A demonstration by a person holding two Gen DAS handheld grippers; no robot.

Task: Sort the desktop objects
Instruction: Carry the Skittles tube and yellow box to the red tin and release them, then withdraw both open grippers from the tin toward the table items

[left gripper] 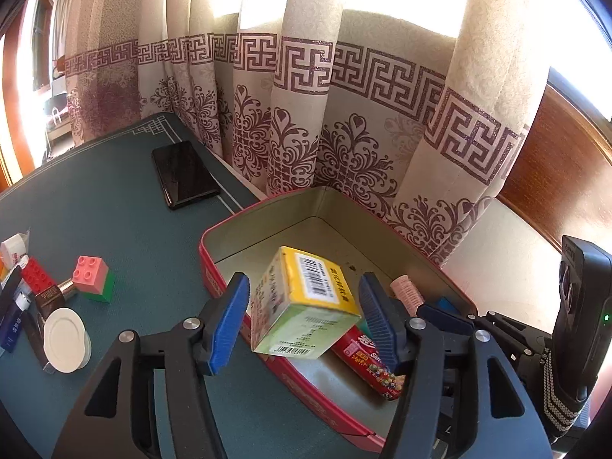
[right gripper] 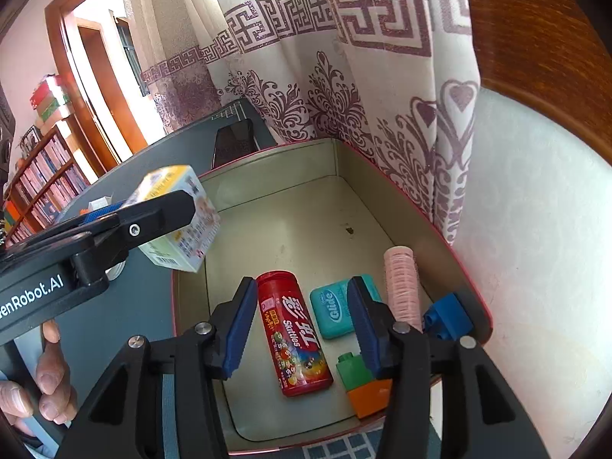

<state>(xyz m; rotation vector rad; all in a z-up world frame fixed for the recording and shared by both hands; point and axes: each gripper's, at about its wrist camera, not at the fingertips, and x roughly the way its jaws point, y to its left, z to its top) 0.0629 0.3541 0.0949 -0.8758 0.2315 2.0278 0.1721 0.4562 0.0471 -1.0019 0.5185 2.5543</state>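
Left tool [left gripper: 304, 319] hangs over the near-left rim of the red tin [left gripper: 244, 225], jaws spread. The yellow-and-white carton [left gripper: 306, 306] sits tilted between the blue pads [left gripper: 229, 317]; gaps show on both sides, so the pads look clear of it, though blur on the carton makes contact hard to rule out. From the right wrist view the carton [right gripper: 183, 222] is above the tin's left wall [right gripper: 179, 298], not yet on the tin floor.

Right tool [right gripper: 302, 329] is released, jaws apart over the tin's interior, gripping nothing. Below it lie the red Skittles tube [right gripper: 292, 336], a teal Glide floss box [right gripper: 331, 308], a pink ribbed roll [right gripper: 401, 283], a blue brick [right gripper: 447, 311] and a green-and-orange brick stack [right gripper: 361, 382].

On the green bench [left gripper: 114, 222], left of the tin: a black phone [left gripper: 185, 174], a pink-on-green brick [left gripper: 93, 279], a red brick [left gripper: 36, 275], a white round lid [left gripper: 65, 338]. A hand [right gripper: 42, 378] grips the left tool's handle. Patterned curtain [left gripper: 344, 122] behind.
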